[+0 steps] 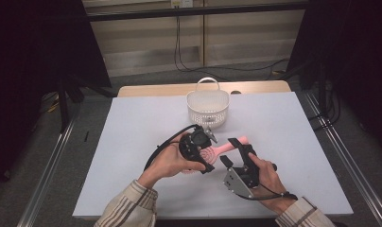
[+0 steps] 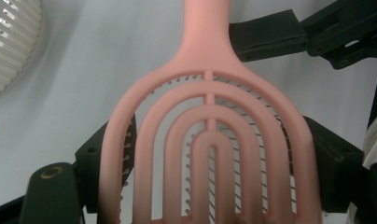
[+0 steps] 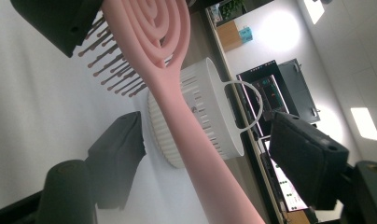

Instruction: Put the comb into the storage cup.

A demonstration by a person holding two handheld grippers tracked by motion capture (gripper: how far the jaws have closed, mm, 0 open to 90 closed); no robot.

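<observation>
Pink vented hairbrush (image 2: 210,140) up close, head clamped between the left gripper (image 1: 198,149) jaws, held above the white surface (image 1: 132,142). Handle running between the right gripper (image 1: 236,153) jaws, these part-open and not yet pressing on it, 1 jaw on each side. White slotted basket (image 1: 207,109) with a hoop handle just beyond the brush.

Hairbrush (image 1: 216,150) just before basket (image 1: 207,106)
</observation>
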